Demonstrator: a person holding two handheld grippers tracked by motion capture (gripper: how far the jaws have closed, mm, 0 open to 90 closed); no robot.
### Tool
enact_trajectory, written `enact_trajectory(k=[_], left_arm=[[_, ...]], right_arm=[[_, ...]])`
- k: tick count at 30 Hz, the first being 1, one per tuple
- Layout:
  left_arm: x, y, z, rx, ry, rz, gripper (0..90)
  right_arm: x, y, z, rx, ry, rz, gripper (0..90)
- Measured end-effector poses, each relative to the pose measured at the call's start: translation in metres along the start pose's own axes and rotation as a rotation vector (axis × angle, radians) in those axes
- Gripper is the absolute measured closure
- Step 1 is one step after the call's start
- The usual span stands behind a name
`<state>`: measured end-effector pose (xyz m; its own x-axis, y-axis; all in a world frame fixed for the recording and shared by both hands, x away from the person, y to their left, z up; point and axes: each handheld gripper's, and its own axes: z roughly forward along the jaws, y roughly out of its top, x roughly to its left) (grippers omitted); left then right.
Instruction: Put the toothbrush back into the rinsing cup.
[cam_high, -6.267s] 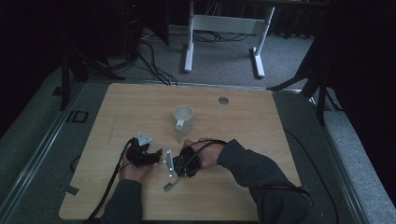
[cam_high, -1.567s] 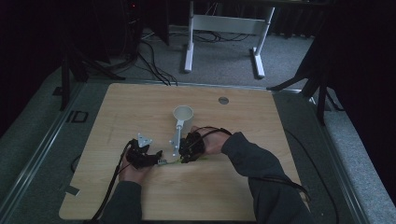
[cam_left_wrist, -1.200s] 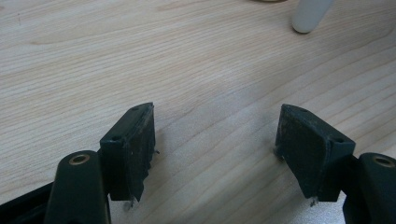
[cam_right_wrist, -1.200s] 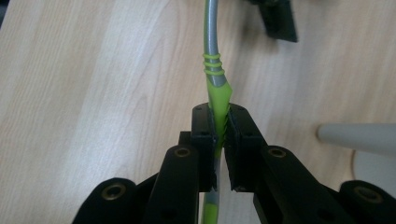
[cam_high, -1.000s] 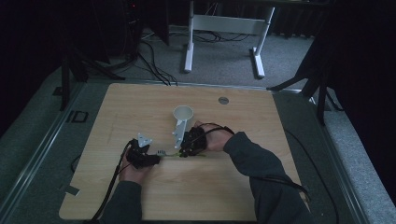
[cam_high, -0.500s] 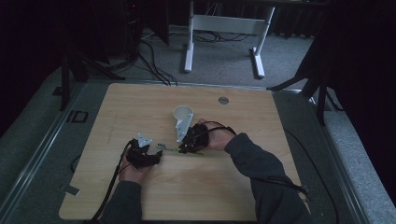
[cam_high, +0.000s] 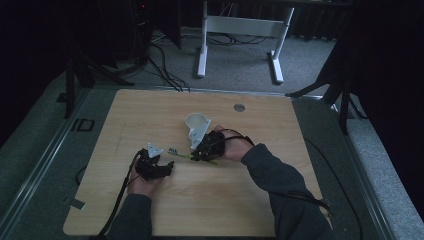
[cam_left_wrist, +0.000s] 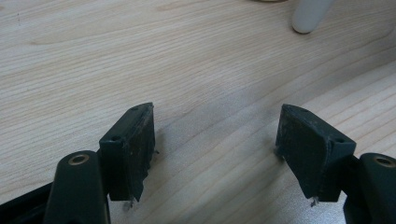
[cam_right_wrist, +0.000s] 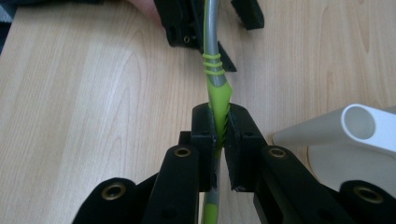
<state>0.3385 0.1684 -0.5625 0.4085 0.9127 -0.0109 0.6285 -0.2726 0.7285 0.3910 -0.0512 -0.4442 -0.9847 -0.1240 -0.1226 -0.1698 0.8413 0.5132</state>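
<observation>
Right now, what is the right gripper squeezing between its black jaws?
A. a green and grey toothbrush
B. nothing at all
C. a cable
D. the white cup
A: in the right gripper view the right gripper has its jaws pressed on the green handle of the toothbrush, while the white cup sits off to the side, not between the jaws.
</observation>
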Motion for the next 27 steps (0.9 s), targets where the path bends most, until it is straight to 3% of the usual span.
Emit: enact_trajectory(k=[27], left_arm=[[0.0, 0.0, -0.0001, 0.001, -0.001, 0.002, 29.3]], right_arm=[[-0.0054, 0.0018, -0.0083, -0.09, -0.035, 0.054, 82.5]])
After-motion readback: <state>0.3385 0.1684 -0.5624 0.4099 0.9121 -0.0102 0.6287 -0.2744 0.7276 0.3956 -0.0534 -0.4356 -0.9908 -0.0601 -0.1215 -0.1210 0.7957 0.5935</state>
